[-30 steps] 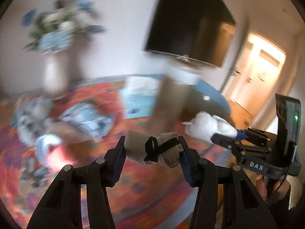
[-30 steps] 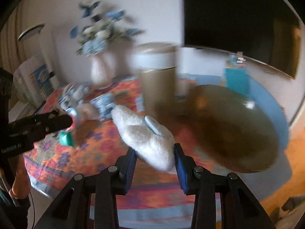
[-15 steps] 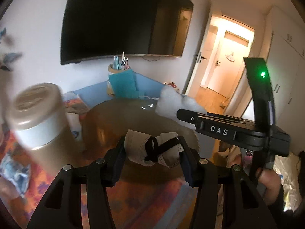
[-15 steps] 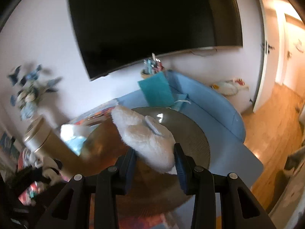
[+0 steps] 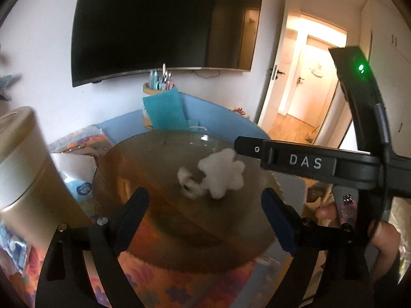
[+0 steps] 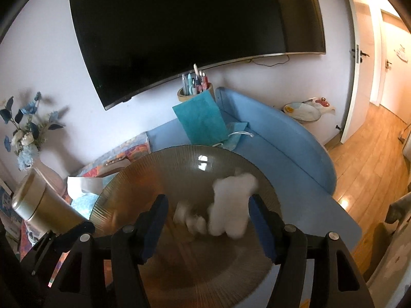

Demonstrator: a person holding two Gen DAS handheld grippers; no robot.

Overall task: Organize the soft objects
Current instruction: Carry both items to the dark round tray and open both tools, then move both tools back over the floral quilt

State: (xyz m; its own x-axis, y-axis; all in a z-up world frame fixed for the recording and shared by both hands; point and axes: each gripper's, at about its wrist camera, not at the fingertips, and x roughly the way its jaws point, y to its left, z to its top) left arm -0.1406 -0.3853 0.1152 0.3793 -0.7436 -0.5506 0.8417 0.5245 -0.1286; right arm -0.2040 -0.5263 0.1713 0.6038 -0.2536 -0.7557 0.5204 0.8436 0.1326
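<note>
Over the blue worktop [image 6: 295, 154], below the black wall screen [image 6: 195, 25], both my hand-held grippers, left [image 5: 205, 220] and right [image 6: 208, 223], were opening, nothing pinched; "DAS" showed on the right one.

We see warm light flooding from the orange-lit open doorway [image 5: 312, 77]; fisheye edges bend darkly, and the fluffy white soft toy [image 6: 231, 205] blurs, a glint on the ribbed glass bowl [image 6: 203, 161].

Two pale soft objects [image 6: 191, 218] in the bowl [image 6: 179, 159] are motion-blurred — shapes indistinct.
</note>
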